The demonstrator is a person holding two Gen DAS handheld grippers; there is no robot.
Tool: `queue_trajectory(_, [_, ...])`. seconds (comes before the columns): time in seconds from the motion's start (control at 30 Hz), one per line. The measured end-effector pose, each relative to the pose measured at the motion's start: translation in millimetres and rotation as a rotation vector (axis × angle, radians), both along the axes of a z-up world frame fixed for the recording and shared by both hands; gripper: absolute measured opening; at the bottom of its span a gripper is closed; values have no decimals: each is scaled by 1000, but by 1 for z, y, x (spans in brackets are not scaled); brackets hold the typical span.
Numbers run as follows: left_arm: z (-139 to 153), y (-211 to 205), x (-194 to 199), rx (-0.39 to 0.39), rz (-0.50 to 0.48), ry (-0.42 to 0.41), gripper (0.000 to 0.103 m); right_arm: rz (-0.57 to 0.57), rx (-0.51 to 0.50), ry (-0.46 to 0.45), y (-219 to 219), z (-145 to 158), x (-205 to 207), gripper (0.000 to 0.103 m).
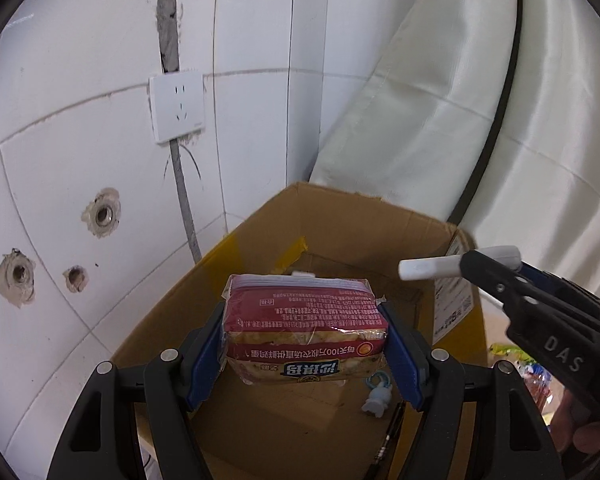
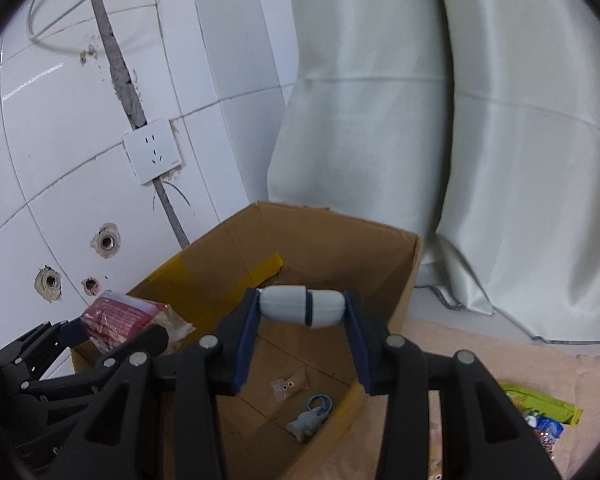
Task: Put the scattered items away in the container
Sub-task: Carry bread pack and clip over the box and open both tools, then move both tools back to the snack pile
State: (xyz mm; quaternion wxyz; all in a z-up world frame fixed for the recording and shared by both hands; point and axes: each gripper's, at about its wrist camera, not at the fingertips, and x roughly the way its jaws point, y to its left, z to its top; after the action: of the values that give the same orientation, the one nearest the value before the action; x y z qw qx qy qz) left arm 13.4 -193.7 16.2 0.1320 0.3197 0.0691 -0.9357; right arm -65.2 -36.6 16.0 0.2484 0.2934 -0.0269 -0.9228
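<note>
An open cardboard box (image 1: 380, 224) stands in the tiled corner; it also shows in the right wrist view (image 2: 340, 240). My left gripper (image 1: 306, 338) is shut on a red snack packet (image 1: 304, 328) and holds it above the box's left part; the packet shows in the right wrist view (image 2: 120, 316). My right gripper (image 2: 302, 308) is shut on a white capsule-shaped case (image 2: 300, 306) above the box, seen from the side in the left wrist view (image 1: 432, 269). On the box floor lie a pale blue figure with a ring (image 2: 310, 420), a small clear bag (image 2: 288, 386) and a black pen (image 1: 390, 432).
White tiled wall with a socket (image 1: 177, 106) and drill holes on the left. A white curtain (image 2: 460, 140) hangs behind the box. Colourful snack packets (image 2: 540, 412) lie on the beige mat right of the box.
</note>
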Motion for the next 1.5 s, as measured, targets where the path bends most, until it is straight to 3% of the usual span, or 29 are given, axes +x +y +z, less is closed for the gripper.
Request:
queue_trajectory(0.2, [-17,-4,-9,-5,-2,-64,73,19,39,-33,-12,-14,-10,46])
queue_trajectory(0.47, [-23,-10,-12,11,7,-82,74,36,69,-55,-23,-19,-17,47])
queue_trajectory(0.67, [-25,-12,-16,35,-1,-106,83,19,80,-43,-24,-15,-16,47])
queue_trajectory(0.77, [-26,-11,-16,18,3,-115,91,17,95,-39,-23,-14,-16,53])
queue_trajectory(0.83, [-25,-11,-15,12,11,-113,103,11,92,-31,-20,-13,-15,65])
queue_trajectory(0.97, [-22,-10,-14,17,9,-109,103,-14,82,-21,-14,-10,-12,86])
queue_trajectory(1.03, [-21,-9,-13,10,12,-104,103,-29,80,-3,-10,-6,-10,103])
queue_trajectory(1.3, [-8,5,-7,-20,-14,-30,103,-106,53,92,23,13,4,103])
queue_trajectory(1.5, [15,44,0,-15,-133,52,103,-189,44,129,63,24,21,103])
